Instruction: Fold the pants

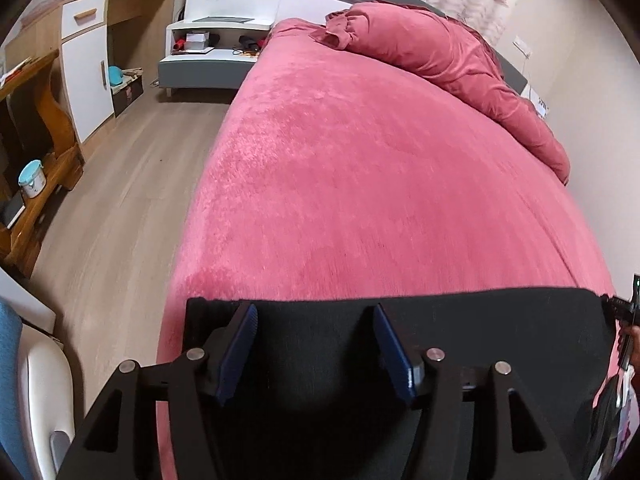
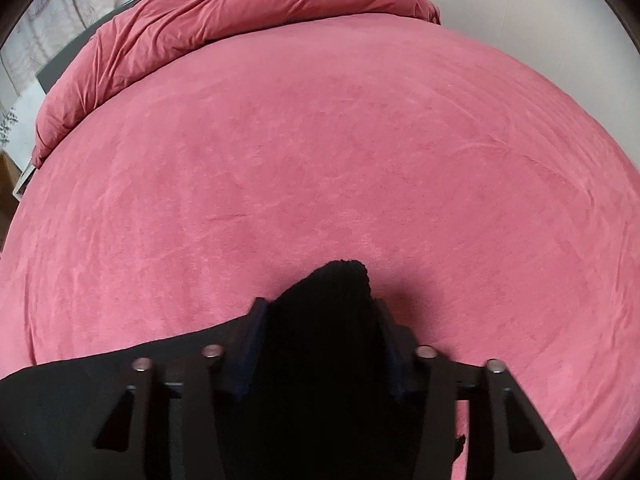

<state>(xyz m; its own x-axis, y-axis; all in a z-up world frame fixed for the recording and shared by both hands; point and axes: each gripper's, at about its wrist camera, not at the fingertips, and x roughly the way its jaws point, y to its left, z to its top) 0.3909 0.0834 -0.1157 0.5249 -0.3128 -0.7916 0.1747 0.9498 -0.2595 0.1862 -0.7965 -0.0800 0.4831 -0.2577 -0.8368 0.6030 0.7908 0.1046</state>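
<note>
The black pants lie on the pink bedspread at the bed's near edge. In the left wrist view my left gripper is open above them, blue pads wide apart, with flat black cloth between and under the fingers. In the right wrist view my right gripper has a bunched corner of the black pants sticking up between its pads; the jaws stand fairly wide, so I cannot tell if they pinch it. The right gripper also shows at the left view's right edge.
A rolled pink duvet lies along the head of the bed, also in the right wrist view. Wood floor, a wooden desk, a white cabinet and a nightstand are left of the bed.
</note>
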